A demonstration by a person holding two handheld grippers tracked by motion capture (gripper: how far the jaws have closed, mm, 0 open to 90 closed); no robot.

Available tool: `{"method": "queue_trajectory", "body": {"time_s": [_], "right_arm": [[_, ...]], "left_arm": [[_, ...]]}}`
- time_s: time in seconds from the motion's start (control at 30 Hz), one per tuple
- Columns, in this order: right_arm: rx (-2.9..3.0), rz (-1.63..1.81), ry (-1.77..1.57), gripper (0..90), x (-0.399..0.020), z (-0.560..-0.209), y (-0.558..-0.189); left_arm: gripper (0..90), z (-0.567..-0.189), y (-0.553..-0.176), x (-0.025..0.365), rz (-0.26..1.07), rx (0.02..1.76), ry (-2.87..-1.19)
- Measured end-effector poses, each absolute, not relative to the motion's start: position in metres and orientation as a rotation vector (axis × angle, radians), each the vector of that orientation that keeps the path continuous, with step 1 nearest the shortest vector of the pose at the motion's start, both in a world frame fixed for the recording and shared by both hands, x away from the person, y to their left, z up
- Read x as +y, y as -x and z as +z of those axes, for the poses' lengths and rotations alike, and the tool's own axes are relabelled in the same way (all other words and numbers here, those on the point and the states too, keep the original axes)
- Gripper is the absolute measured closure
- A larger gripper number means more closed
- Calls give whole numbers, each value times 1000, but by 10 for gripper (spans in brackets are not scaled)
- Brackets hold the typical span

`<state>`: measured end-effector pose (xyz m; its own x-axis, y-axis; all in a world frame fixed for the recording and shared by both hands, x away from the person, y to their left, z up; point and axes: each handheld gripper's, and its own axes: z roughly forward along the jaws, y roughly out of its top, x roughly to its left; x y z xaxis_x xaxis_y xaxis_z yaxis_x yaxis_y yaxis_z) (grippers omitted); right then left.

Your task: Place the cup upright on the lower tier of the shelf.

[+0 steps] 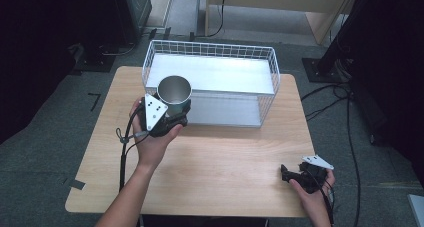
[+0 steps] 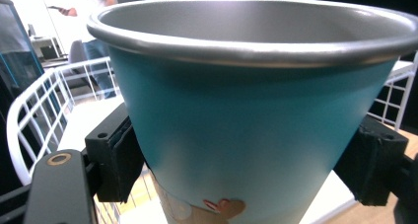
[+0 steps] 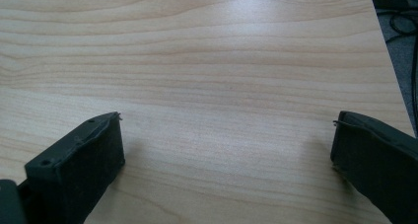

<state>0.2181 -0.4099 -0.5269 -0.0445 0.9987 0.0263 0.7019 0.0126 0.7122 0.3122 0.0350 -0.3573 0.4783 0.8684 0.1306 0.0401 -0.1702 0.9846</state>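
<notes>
The left tool [image 1: 172, 118] pinches the teal metal cup [image 1: 174, 93] by its side wall, one pad [image 2: 118, 157] on each side, below the rolled rim. The cup stands upright in the grip, just in front of the white wire basket [image 1: 210, 49] and above the worktop [image 1: 225, 157]. It looks light and stiff, but the smooth tapered wall may slip downward, so a firm hold is better. The right tool [image 1: 295, 176] rests with jaws spread, nothing between them.

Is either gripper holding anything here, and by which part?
The left gripper clamps the teal cup by its side wall, below the rim. The right gripper is open and empty.
</notes>
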Motion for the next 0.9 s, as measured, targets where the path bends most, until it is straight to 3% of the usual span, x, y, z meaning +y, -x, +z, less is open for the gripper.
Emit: {"method": "queue_trajectory", "body": {"time_s": [0.9], "right_arm": [[1808,783,-1732,0,-410,-527,-218]], "left_arm": [[182,-324,-357,16,961,810,-1524]]}}
